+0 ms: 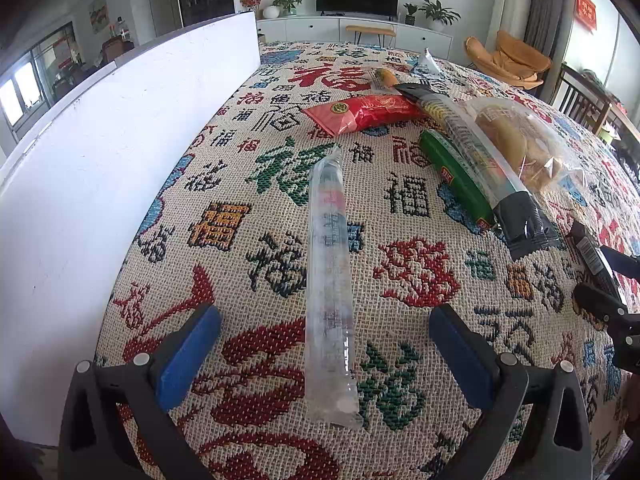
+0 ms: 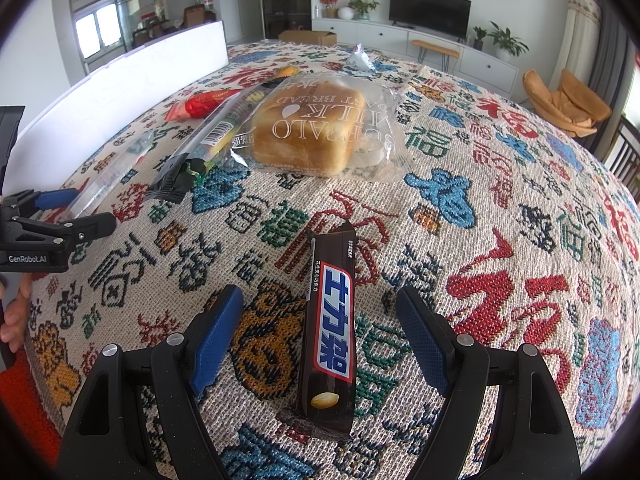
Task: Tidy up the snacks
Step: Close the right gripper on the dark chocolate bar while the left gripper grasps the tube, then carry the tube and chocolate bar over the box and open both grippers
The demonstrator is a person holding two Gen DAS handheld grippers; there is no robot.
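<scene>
A long clear plastic tube packet point(image 1: 329, 280) lies on the patterned tablecloth point(image 1: 248, 216), running between the fingers of my left gripper point(image 1: 325, 344), which is open around its near end. A dark brown chocolate bar point(image 2: 330, 320) lies between the fingers of my right gripper point(image 2: 320, 328), also open. Farther back lie a red snack packet point(image 1: 360, 114), a green packet point(image 1: 456, 176), a long clear packet with black ends point(image 1: 484, 160) and a bagged loaf of bread point(image 2: 308, 132).
A white board point(image 1: 120, 152) stands along the table's left side. A small orange item point(image 1: 386, 76) and a silver-white packet point(image 1: 426, 65) lie at the far end. The left gripper shows in the right wrist view point(image 2: 60, 220), and the right gripper shows at the left wrist view's right edge point(image 1: 612, 280).
</scene>
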